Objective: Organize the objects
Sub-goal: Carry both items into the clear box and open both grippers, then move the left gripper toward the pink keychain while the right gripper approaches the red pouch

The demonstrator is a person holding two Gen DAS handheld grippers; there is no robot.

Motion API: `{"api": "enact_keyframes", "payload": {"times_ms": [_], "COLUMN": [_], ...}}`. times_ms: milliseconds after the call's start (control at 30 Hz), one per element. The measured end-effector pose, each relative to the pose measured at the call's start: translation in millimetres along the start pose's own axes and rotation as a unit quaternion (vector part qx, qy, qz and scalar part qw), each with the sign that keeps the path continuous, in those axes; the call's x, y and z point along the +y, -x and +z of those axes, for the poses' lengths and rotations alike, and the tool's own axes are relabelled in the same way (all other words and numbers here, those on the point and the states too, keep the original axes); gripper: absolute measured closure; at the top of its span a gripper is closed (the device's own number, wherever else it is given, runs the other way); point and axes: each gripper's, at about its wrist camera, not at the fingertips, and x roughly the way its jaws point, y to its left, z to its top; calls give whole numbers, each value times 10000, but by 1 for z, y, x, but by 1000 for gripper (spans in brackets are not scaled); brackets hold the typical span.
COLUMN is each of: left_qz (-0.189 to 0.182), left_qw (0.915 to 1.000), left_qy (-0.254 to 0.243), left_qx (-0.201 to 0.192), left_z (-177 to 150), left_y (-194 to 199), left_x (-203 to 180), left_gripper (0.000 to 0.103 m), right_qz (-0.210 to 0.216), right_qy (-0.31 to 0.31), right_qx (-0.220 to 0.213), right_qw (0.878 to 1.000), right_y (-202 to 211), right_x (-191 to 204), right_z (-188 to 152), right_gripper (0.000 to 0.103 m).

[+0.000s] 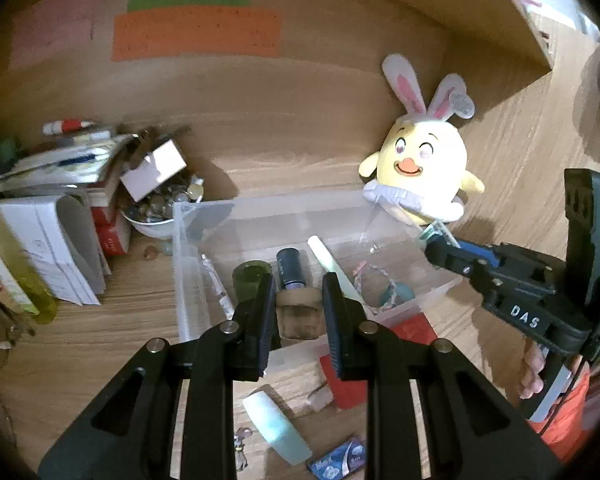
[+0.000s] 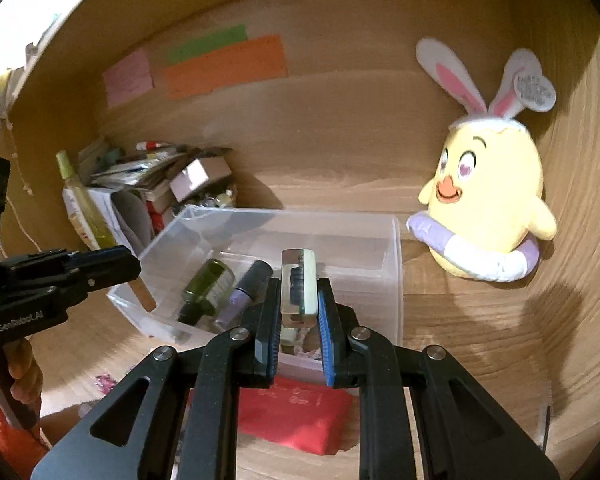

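Both grippers loaded over the clear bin, items not yet dropped.

Right gripper (image 2: 299, 312) was clamped on a small clear-and-pale-green block (image 2: 299, 286), held upright above the near wall of the clear plastic bin (image 2: 394, 276); it looked rigid, light, with smooth sides, likely slippery, so the flat-face pinch suits it. Left gripper (image 1: 298, 312) was shut on a tan wooden stick (image 2: 142, 295), flat and stiff, light, gripped near one end with the other end poking over the bin's left rim; in its own view what sits between the fingers is blurred. In the bin lay a green bottle (image 2: 208, 286), probably glass and fragile, and a purple tube (image 2: 242, 294). A red pouch (image 2: 296, 418) lay on the wood surface just in front of the bin, and a plush chick (image 2: 488, 204) stood beside it to the right.
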Motion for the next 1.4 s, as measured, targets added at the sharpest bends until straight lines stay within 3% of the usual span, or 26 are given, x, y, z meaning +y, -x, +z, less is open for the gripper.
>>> {"api": "enact_keyframes", "payload": {"times_ms": [533, 867, 967, 1133, 1400], "left_qz": [-149, -149, -154, -68, 105], "left_qw": [9974, 9975, 9977, 9993, 9998], "left_qy": [182, 156, 124, 13, -161], "left_qx": [678, 675, 644, 359, 72], "left_z": [-4, -4, -4, -4, -12], "left_y": [-53, -51, -45, -24, 10], "left_x": [8, 10, 8, 3, 2], "left_gripper": [80, 80, 79, 55, 40], "right_qz": [-44, -108, -73, -50, 3], "right_qy": [70, 43, 10, 93, 321], "right_qx": [529, 494, 415, 215, 158], "right_qw": [9986, 9987, 9991, 9997, 9994], "right_y": [-46, -38, -27, -1, 27], "right_x": [-5, -7, -7, -4, 6], "right_z": [-9, -6, -5, -7, -18], "right_gripper": [88, 88, 80, 59, 33]}}
